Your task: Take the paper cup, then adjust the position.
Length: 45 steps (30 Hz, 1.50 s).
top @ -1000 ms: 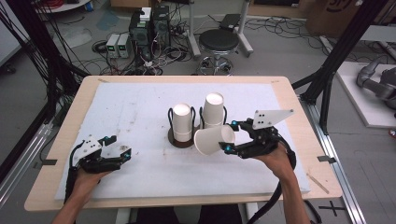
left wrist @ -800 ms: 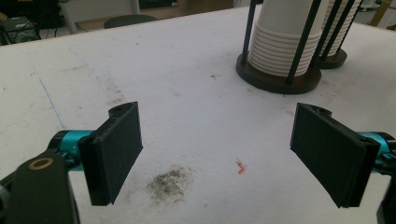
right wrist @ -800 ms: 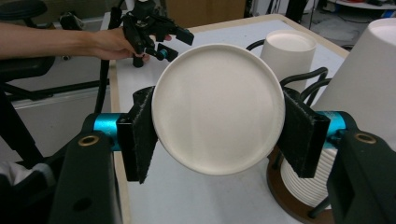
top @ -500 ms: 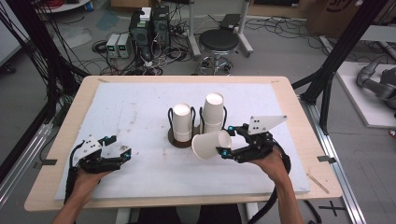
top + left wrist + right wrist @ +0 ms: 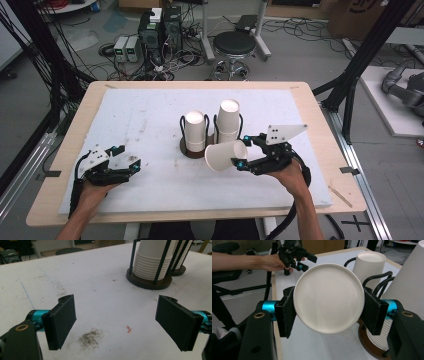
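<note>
My right gripper (image 5: 243, 151) is shut on a single white paper cup (image 5: 224, 156), held on its side just above the table with its mouth toward the left. In the right gripper view the cup's round bottom (image 5: 328, 298) sits squeezed between my two pads (image 5: 287, 312). Right behind the cup, two stacks of white cups stand in black wire holders, a shorter left stack (image 5: 195, 131) and a taller right stack (image 5: 228, 120). My left gripper (image 5: 129, 157) rests low at the front left, jaws wide open with nothing between them (image 5: 118, 325).
Both holders share a dark round base (image 5: 147, 282) on the white foam mat (image 5: 150, 115), which lies on a wooden table (image 5: 320, 120). A dirt smudge (image 5: 90, 337) and a small red scrap (image 5: 128, 328) lie on the mat between my left jaws.
My right gripper has drifted slightly toward the front and left with the cup, a little farther from the tall stack. The left gripper has stayed put.
</note>
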Available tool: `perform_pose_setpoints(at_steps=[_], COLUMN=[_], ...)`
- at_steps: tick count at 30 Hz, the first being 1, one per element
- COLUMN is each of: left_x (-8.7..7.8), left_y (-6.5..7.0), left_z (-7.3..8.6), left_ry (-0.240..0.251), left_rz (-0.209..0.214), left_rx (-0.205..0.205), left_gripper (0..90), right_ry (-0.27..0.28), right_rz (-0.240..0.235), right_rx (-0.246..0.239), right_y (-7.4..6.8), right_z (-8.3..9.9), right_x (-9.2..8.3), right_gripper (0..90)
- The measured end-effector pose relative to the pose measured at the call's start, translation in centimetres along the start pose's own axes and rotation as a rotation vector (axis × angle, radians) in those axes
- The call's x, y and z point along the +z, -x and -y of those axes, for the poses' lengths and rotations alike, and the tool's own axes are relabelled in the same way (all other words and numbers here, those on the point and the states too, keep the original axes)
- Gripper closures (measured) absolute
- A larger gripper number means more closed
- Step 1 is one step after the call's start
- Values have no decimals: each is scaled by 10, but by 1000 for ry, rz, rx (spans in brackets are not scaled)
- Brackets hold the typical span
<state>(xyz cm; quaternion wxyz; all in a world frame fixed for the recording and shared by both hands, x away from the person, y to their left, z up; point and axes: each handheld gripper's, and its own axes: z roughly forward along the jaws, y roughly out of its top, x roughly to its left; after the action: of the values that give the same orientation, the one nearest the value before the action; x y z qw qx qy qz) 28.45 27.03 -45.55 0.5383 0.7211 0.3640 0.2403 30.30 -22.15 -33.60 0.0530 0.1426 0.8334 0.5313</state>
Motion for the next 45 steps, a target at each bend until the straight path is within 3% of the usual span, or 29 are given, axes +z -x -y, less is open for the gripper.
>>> perform_pose_setpoints(at_steps=[13,20,22,24,27,32,37,45], left_x=[0,-1,-2,-3,-5,-7,-4,1], left_y=[0,-1,0,2,6,14,17,21], left_z=[0,0,-2,-5,-16,-38,-53,-73], left_ry=[-2,10,23,36,63,101,77,53], left_rz=[-6,11,29,42,95,217,364,503], left_rx=[-8,-9,-26,-15,-13,36,62,105], left_gripper=[166,165,163,163,154,147,147,147], right_ry=[2,16,16,22,30,39,40,38], right_rz=[-8,-11,-14,-16,-23,-30,-47,-74], right_rx=[12,11,17,12,14,15,12,12], right_y=[2,2,2,3,3,3,5,5], right_z=[5,4,4,4,4,4,4,3], right_x=[0,-2,-2,-2,-3,-4,-3,2], right_gripper=[368,368,368,368,368,368,368,368])
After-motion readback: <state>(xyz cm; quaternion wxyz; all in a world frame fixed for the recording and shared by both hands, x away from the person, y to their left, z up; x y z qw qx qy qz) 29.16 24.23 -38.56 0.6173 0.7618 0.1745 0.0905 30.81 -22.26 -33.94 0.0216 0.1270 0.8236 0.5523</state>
